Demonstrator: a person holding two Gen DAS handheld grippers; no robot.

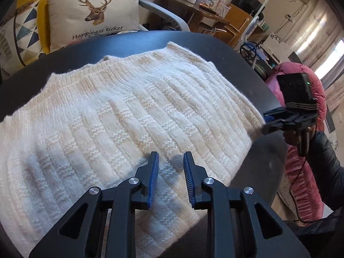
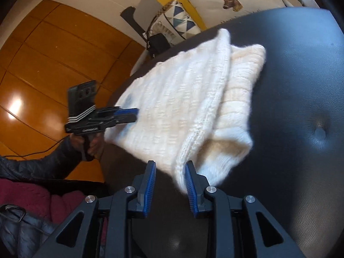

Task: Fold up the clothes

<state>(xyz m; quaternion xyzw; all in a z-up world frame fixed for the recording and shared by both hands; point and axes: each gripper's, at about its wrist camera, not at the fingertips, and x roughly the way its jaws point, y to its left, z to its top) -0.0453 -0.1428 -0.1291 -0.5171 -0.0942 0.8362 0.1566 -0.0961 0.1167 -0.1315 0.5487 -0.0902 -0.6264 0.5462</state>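
A cream knitted sweater (image 1: 129, 118) lies folded on a round black leather surface (image 1: 150, 43). In the left wrist view my left gripper (image 1: 171, 154) hovers open over the sweater's near part, with nothing pinched between its blue pads. My right gripper (image 1: 264, 123) sits at the sweater's right edge. In the right wrist view the sweater (image 2: 182, 99) shows stacked layers and a ribbed border. The right gripper (image 2: 170, 163) is open at the near corner; the fabric edge lies between the jaws, beside the right pad, unpressed. The left gripper (image 2: 135, 115) reaches over the far left edge.
A deer cushion (image 1: 94, 15) and a triangle-pattern cushion (image 1: 19, 38) lean behind the black surface (image 2: 301, 86). A pink quilted item (image 1: 305, 172) lies at its right. A cluttered wooden table (image 1: 193, 10) stands further back. Wooden floor (image 2: 53, 53) lies beyond the left edge.
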